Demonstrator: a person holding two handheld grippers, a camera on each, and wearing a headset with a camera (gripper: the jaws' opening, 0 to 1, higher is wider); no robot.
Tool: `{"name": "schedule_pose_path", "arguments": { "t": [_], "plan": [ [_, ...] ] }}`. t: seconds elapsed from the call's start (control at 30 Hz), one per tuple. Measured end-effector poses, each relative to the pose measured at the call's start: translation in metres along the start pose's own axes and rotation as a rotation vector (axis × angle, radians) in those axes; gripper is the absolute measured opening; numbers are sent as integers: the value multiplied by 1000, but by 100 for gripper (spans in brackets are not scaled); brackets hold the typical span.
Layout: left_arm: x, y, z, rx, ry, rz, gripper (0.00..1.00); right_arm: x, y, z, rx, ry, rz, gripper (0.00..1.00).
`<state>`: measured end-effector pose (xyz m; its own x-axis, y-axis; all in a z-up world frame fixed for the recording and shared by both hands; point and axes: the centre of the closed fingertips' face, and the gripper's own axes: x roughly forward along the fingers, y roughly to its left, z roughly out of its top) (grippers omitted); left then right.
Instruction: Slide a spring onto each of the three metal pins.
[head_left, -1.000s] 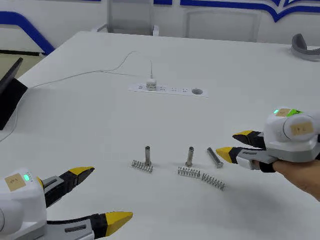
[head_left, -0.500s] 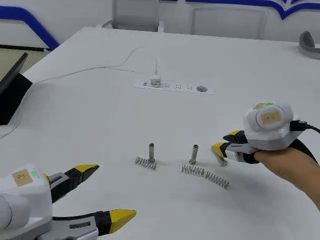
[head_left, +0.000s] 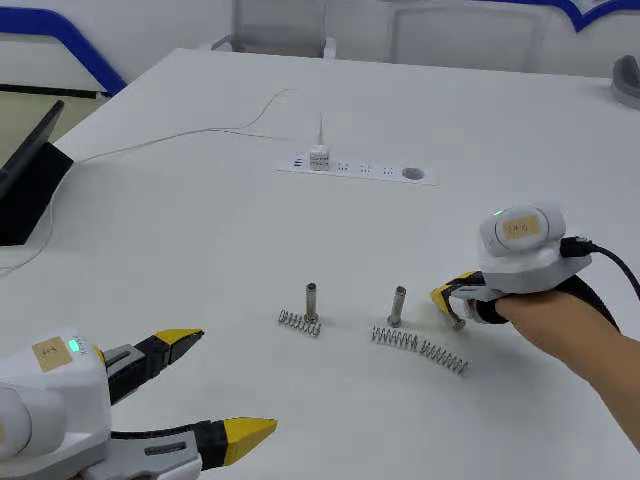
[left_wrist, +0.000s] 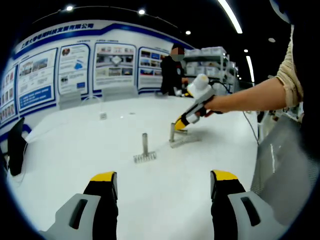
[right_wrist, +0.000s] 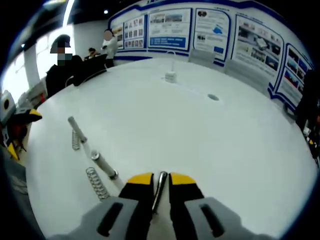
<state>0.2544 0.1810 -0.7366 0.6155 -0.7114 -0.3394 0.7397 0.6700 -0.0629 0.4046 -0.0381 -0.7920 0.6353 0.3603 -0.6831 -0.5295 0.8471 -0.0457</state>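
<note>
since a second ago the right gripper (head_left: 450, 303) has dropped onto the loose pin (right_wrist: 160, 184). its own view shows the yellow jaws clenched on that pin, which the head view mostly hides behind them. the left gripper (head_left: 228, 384) hangs spread wide and empty over the table's (head_left: 200, 230) near edge. mid-table, one upright pin (head_left: 311, 298) has a spring (head_left: 299, 321) at its foot. a second upright pin (head_left: 398, 303) stands behind two more springs (head_left: 394, 338), lying end to end.
</note>
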Motion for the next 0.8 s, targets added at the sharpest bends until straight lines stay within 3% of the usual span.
{"name": "schedule_pose_path", "arguments": {
  "t": [0.23, 0.53, 0.8],
  "plan": [
    [0, 3, -1, -6, 2, 6, 77, 4, -2, -3, 33, 31, -13, 11],
    [-2, 6, -3, -16, 2, 11, 76, 10, -1, -7, 13, 67, 0, 10],
    [-3, 7, -4, -25, 2, 14, 76, 6, 1, -6, 23, 72, -3, 9]
  ]
}}
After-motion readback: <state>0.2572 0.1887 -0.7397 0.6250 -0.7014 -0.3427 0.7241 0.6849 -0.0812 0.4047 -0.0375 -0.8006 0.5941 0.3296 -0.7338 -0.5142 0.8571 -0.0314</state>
